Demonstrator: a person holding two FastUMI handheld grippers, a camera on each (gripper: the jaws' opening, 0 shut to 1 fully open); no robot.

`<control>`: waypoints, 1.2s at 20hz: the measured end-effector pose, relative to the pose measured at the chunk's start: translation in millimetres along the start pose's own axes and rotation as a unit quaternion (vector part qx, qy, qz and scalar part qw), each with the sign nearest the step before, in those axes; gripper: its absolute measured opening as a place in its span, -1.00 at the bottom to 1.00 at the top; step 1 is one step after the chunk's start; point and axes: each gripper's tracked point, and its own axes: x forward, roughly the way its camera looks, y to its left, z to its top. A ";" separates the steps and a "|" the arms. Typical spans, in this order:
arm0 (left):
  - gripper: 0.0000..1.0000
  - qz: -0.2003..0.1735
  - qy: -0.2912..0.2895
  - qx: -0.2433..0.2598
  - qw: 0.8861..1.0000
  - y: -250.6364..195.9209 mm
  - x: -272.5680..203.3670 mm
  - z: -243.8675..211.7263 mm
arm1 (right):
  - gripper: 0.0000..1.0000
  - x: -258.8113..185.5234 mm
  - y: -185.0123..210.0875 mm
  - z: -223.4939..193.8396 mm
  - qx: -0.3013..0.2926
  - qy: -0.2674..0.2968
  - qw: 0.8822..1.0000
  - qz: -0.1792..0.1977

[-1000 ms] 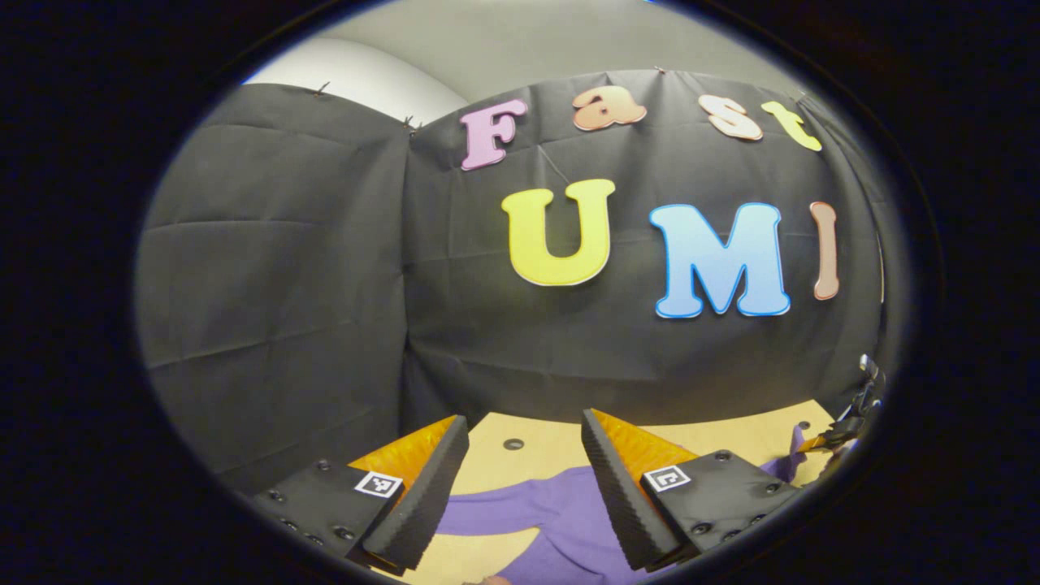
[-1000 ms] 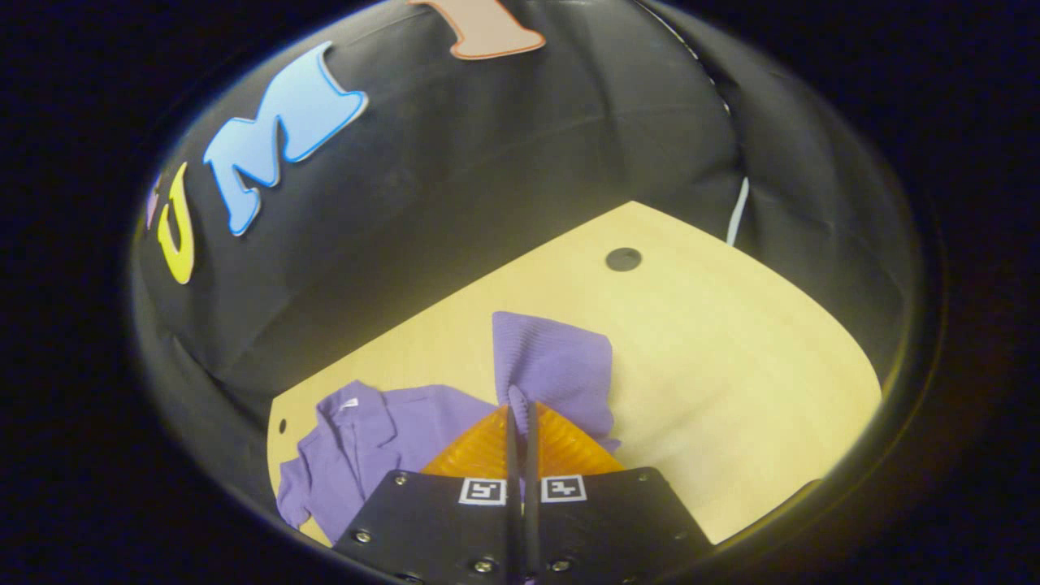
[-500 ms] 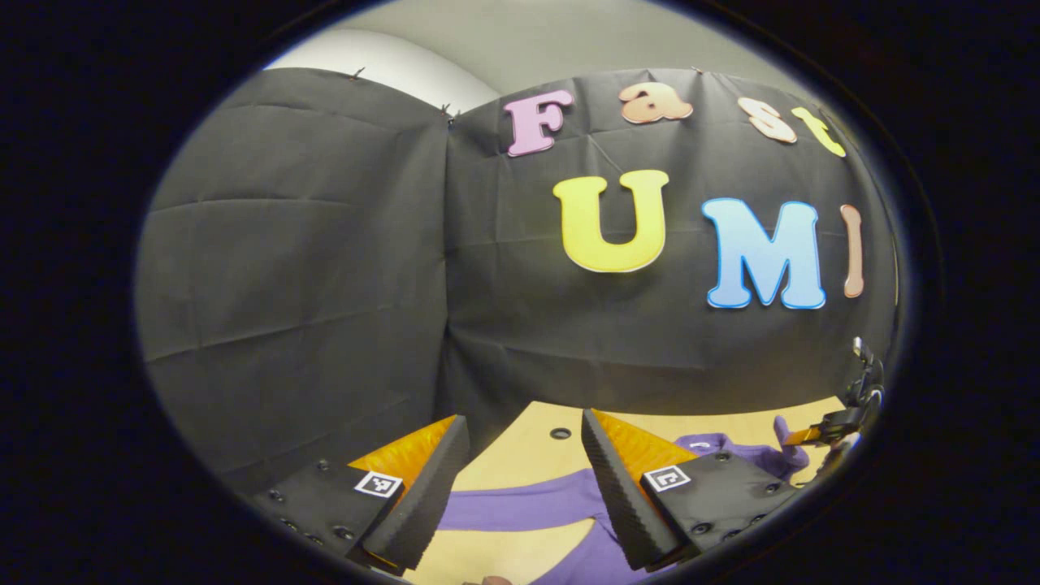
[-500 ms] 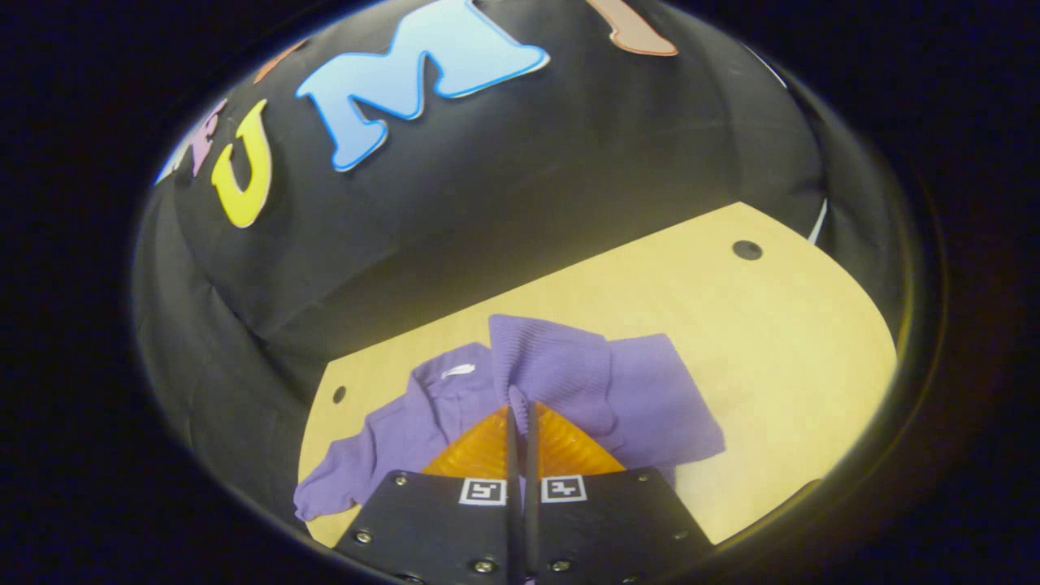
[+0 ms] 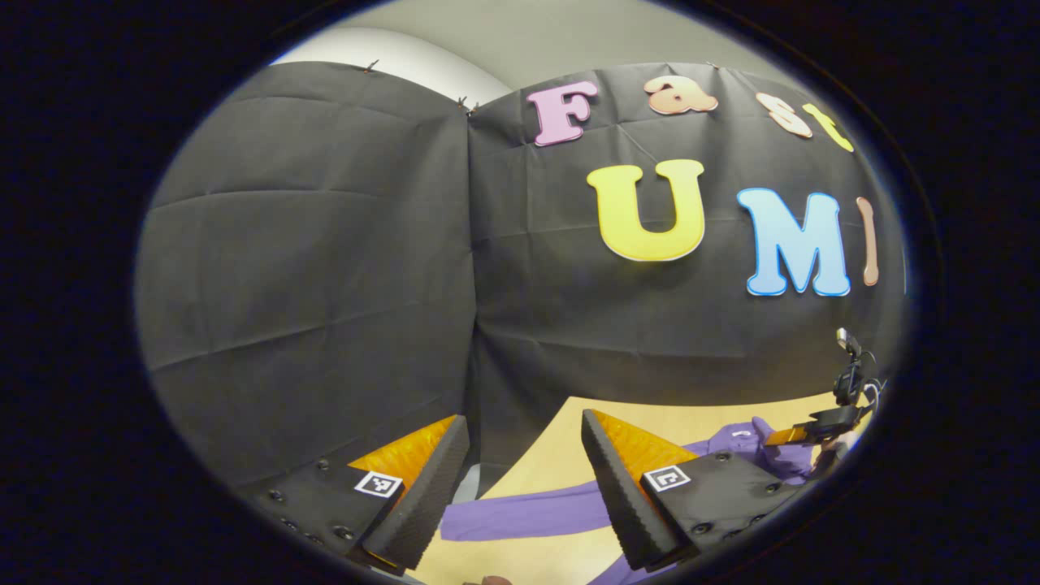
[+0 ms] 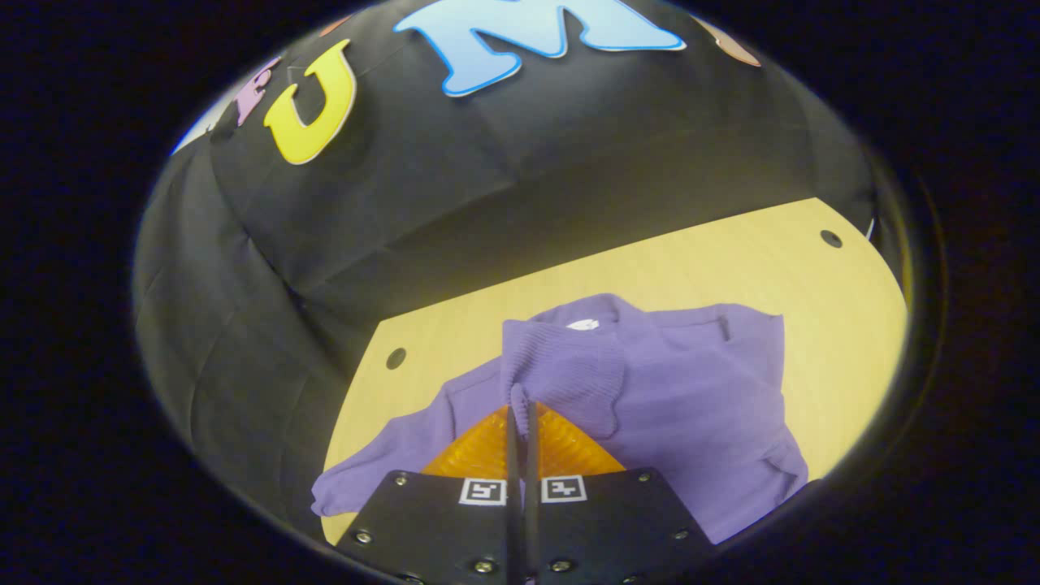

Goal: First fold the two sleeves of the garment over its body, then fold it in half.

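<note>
A purple long-sleeved garment lies on the pale wooden table, collar toward the wall. My right gripper is shut on the ribbed cuff of one sleeve, which it holds lifted over the garment's body. The other sleeve stretches out flat to the left. In the left gripper view my left gripper stands open above that outstretched sleeve, nothing between its fingers. Far right in the left gripper view, the right gripper holds purple cloth.
Black cloth walls enclose the table at the back and left. The tabletop has small round holes near its corners. Bare wood lies to the right of the garment and between the collar and the wall.
My right gripper has carried the cuff leftward over the garment's body, so more of the body now shows to its right. The left gripper has swung left and stayed open.
</note>
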 end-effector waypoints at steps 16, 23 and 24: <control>0.90 0.049 0.042 -0.016 0.998 88.2 10.0 -63.1 | -0.93 -1.5 -4.2 -4.4 -0.105 0.111 0.988 -0.011; 0.90 0.042 0.075 -0.021 0.996 87.1 19.8 -104.4 | -0.57 -7.2 -8.3 -11.3 -0.107 0.124 0.986 0.000; 0.86 0.041 0.080 -0.020 0.996 85.7 22.8 -110.8 | -0.33 -7.7 -10.8 -9.4 -0.104 0.124 0.987 0.007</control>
